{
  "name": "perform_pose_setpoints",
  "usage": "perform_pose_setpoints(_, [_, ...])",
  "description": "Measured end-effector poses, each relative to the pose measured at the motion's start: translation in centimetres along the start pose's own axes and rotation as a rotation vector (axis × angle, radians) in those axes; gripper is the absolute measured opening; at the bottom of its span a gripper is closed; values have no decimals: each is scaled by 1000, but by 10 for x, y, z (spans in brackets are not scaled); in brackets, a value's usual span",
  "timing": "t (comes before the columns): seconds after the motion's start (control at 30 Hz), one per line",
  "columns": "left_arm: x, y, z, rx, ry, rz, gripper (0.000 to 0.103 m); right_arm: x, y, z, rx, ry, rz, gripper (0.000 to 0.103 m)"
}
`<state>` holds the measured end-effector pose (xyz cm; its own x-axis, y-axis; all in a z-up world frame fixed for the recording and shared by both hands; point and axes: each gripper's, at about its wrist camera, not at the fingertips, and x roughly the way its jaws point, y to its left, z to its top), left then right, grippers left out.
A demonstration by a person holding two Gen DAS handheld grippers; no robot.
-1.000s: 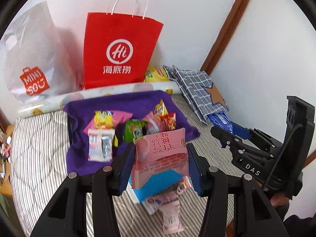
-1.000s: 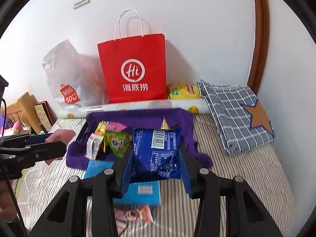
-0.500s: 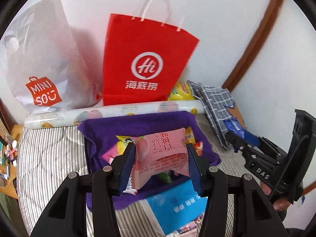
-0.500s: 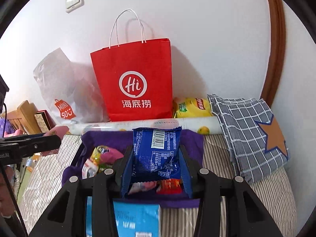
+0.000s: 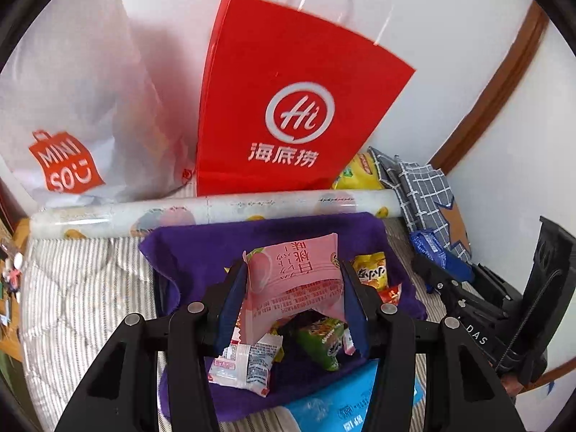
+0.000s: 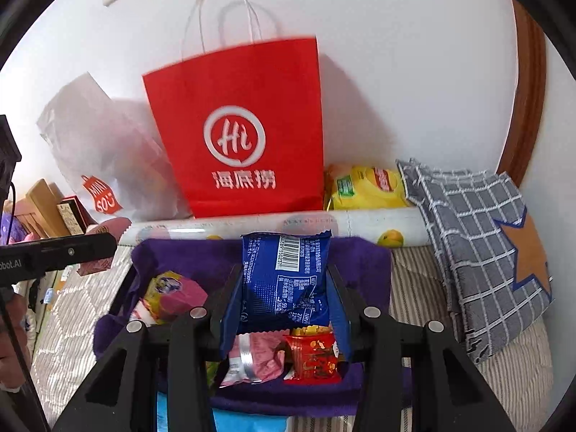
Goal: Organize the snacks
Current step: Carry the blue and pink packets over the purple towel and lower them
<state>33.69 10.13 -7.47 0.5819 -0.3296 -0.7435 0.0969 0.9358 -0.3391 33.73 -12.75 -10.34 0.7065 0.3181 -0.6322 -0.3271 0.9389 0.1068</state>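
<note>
Striped bedcover along the lower left; white Miniso bag upper left against a white wall; red paper bag centre; wrapping roll below it. Purple-lined tray mid-frame holds loose snacks. Left gripper pinches a pink packet over the tray; right gripper pinches a blue packet over it. Checked pillow at right.
</note>
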Motion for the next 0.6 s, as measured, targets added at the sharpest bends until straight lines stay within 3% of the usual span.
perform_pose_setpoints(0.6, [54, -17, -17, 67, 136, 29, 51, 41, -13, -30, -2, 110, -23, 42])
